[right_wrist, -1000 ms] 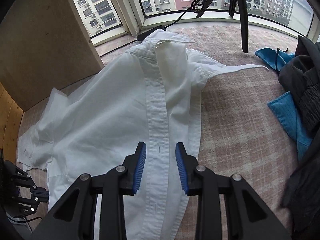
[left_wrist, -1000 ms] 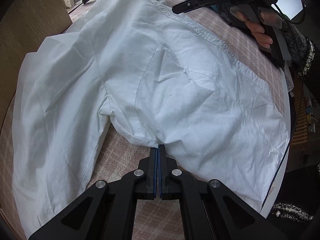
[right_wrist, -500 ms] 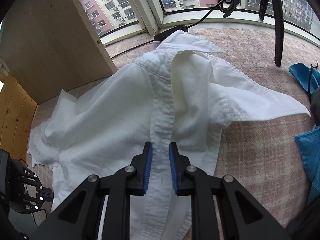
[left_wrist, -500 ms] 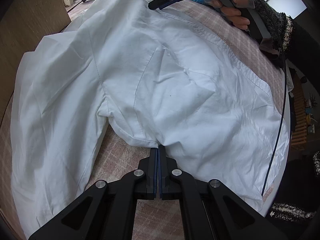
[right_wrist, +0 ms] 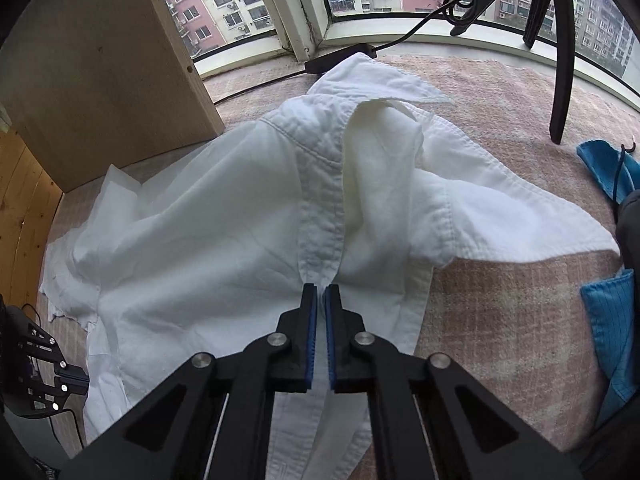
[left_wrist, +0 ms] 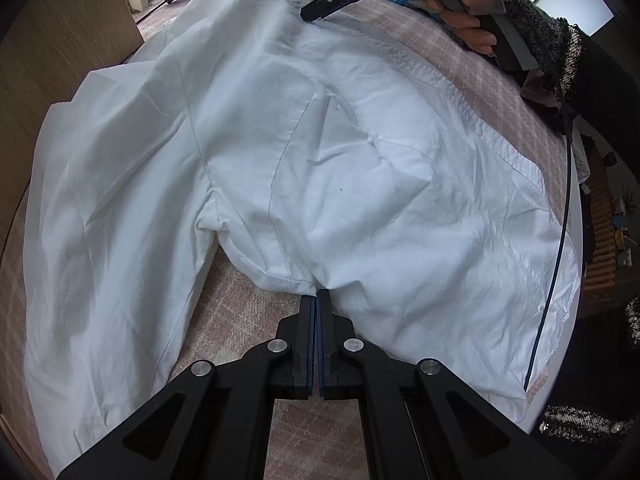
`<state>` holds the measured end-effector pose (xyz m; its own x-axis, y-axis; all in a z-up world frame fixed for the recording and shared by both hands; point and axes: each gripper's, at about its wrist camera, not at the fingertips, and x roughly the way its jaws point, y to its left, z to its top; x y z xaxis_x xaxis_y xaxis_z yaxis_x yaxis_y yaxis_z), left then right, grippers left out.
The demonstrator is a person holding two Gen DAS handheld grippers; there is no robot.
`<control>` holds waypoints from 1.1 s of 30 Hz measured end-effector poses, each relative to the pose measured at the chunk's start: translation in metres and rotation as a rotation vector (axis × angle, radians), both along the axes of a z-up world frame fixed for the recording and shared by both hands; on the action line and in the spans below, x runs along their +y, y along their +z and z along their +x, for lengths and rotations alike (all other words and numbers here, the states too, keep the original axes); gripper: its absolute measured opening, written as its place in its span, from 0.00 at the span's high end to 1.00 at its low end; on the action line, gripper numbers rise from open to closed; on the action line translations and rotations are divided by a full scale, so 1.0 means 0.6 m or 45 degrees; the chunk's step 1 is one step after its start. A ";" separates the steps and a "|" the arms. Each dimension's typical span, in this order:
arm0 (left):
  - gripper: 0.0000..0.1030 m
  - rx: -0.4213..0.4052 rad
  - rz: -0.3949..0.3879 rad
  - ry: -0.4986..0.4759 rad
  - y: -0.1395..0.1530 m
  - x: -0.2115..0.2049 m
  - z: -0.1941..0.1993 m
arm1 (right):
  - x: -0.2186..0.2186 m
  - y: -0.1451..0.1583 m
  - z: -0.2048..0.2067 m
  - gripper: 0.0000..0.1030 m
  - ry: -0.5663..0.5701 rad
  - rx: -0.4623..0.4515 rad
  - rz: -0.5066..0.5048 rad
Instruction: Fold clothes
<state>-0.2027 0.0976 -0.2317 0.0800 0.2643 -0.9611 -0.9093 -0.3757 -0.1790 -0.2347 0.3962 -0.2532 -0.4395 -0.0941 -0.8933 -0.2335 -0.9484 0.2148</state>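
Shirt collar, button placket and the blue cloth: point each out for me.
collar (right_wrist: 384, 84), right wrist view, on the flap's upper face.
placket (right_wrist: 322, 216), right wrist view, mid strip above the claw.
blue cloth (right_wrist: 608, 320), right wrist view, on its flat near panel.

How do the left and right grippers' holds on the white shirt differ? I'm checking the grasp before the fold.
The left gripper pinches the white shirt at its side edge near the underarm; the right gripper clamps the button placket below the collar. The left fingers look fully together; the right fingers keep a thin gap. Both are shut on cloth.
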 end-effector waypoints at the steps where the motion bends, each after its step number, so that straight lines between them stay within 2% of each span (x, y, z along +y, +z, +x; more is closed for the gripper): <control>1: 1.00 0.002 0.003 0.003 0.001 -0.001 0.000 | 0.001 0.009 0.005 0.97 -0.005 0.021 0.023; 4: 1.00 -0.005 0.024 0.010 0.003 -0.002 0.001 | 0.022 0.044 0.030 0.99 -0.101 0.091 0.097; 8: 1.00 -0.033 0.035 0.043 -0.001 -0.011 -0.010 | 0.065 0.048 0.052 0.99 -0.249 0.110 0.105; 11: 1.00 -0.038 0.034 0.039 -0.003 -0.012 -0.008 | 0.064 0.027 0.042 0.98 -0.156 0.083 -0.117; 12: 1.00 -0.033 0.029 0.032 -0.003 -0.011 -0.005 | 0.052 0.021 0.036 0.96 -0.110 0.051 -0.119; 14: 1.00 -0.022 0.018 0.018 -0.003 -0.009 -0.001 | 0.026 0.008 0.024 0.87 -0.020 -0.013 -0.119; 15: 1.00 -0.021 0.015 0.013 -0.004 -0.007 0.000 | 0.015 0.002 0.021 0.86 0.010 -0.050 -0.076; 16: 1.00 -0.021 0.013 0.011 -0.004 -0.007 0.000 | 0.008 0.000 0.024 0.85 0.031 -0.053 -0.050; 19: 1.00 -0.024 0.013 0.009 -0.006 -0.008 -0.001 | -0.007 -0.003 0.029 0.71 0.094 -0.052 -0.017; 22: 1.00 -0.027 0.017 0.012 -0.007 -0.006 0.000 | -0.021 -0.002 0.027 0.69 0.137 -0.053 0.029; 25: 1.00 -0.028 0.018 0.015 -0.008 -0.006 0.000 | -0.029 0.000 0.025 0.94 0.173 -0.052 0.036; 33: 1.00 -0.015 0.012 0.002 -0.008 -0.008 0.003 | -0.018 0.032 0.047 0.97 0.121 0.027 0.094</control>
<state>-0.2011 0.0927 -0.2363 0.0907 0.2734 -0.9576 -0.9066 -0.3752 -0.1930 -0.2062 0.3853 -0.2341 -0.4507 -0.0706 -0.8899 -0.1383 -0.9793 0.1478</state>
